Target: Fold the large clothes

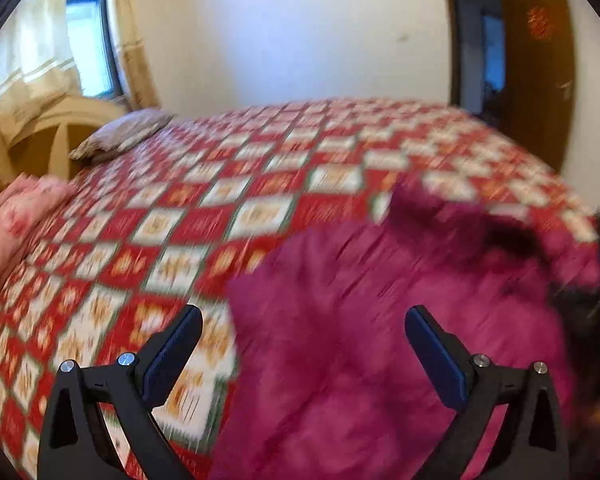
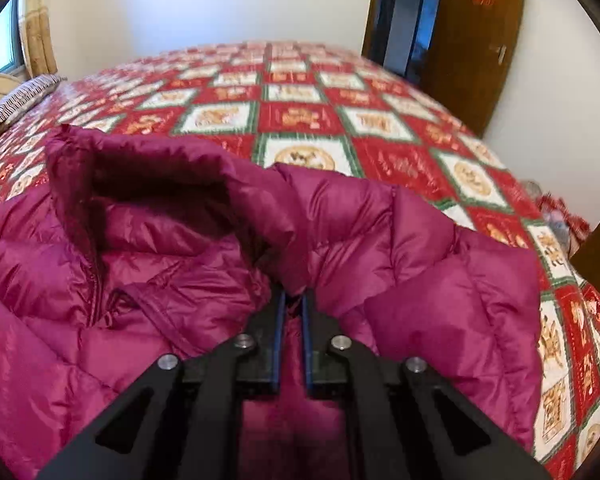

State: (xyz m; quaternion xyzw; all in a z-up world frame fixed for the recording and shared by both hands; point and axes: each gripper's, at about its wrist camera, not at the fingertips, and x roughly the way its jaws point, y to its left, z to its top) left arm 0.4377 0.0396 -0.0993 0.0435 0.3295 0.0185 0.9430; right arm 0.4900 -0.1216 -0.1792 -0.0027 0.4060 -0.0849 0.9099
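Observation:
A magenta quilted down jacket (image 2: pixel 148 280) lies on a bed with a red, white and green patterned cover (image 2: pixel 292 120). Its collar (image 2: pixel 140 168) stands up toward the far side. My right gripper (image 2: pixel 294 300) is shut on a fold of the jacket near the collar, its blue pads pinching the fabric. In the blurred left wrist view the same jacket (image 1: pixel 380 340) fills the lower right. My left gripper (image 1: pixel 304 320) hangs above the jacket's left edge, open wide with nothing between its fingers.
A striped pillow (image 1: pixel 124 134) and a pink folded quilt (image 1: pixel 16 216) lie at the bed's left end by a cream headboard (image 1: pixel 60 128). A brown door (image 2: pixel 476 40) stands open beyond the far right corner. A window with curtains (image 1: pixel 84 40) is at the left.

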